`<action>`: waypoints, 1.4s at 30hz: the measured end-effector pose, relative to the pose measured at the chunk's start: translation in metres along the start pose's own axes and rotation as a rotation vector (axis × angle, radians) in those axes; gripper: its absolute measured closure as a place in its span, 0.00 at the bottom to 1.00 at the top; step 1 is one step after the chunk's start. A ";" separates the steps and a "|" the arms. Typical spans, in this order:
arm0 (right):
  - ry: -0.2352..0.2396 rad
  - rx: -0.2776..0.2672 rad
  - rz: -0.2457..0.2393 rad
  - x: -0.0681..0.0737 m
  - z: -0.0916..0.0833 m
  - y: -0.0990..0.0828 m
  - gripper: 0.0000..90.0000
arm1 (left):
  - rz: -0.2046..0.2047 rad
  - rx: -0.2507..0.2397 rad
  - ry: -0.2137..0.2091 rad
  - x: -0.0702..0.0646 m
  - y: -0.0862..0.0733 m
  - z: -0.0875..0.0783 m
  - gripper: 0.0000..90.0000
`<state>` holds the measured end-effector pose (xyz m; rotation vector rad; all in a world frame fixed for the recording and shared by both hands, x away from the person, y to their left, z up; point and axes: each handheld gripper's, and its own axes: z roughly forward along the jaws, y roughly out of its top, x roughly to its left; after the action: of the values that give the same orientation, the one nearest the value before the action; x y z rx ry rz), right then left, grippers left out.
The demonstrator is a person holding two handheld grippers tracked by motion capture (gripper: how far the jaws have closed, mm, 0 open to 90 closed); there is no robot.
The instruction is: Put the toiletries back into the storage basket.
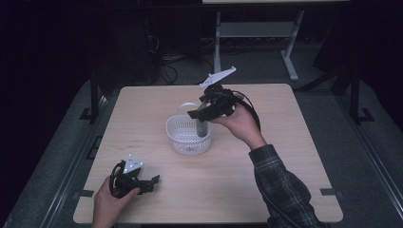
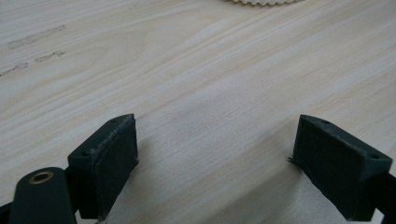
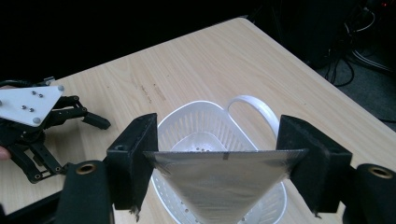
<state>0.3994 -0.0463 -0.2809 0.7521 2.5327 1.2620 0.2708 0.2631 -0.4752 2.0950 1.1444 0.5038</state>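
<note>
Landmark: the white slotted dripper basket (image 1: pixel 188 135) with a loop handle, near the middle of my wooden table (image 1: pixel 285 156).
What I hold: my right gripper (image 3: pixel 219 161) is clamped on a grey cone-shaped paper filter (image 3: pixel 219 179), one pad pressing each end of its top edge.
Filter from the basket: directly above it, point down, and in the high view the tip (image 1: pixel 203 127) looks to be at or just inside the rim; I cannot tell whether it touches.
Filter's axis: roughly upright, wide mouth up, narrow tip aimed at the basket's holed bottom.
Coming move, as I judge it: straight down into the basket, keeping the tip centred, then letting go.
Left gripper (image 1: pixel 153 180): resting low on the table well to the near-left of the basket, jaws spread with nothing between them.
Nearer hand: my right, by far.
Writing: no brand, label or print legible on basket, filter or grippers.
</note>
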 end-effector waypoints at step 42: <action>0.004 0.069 0.045 -0.013 0.043 -0.042 0.33 | 0.003 0.003 -0.003 0.000 0.000 0.000 0.14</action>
<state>0.4133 -0.0447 -0.3413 0.8263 2.5880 1.1962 0.2704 0.2633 -0.4750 2.0996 1.1412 0.5002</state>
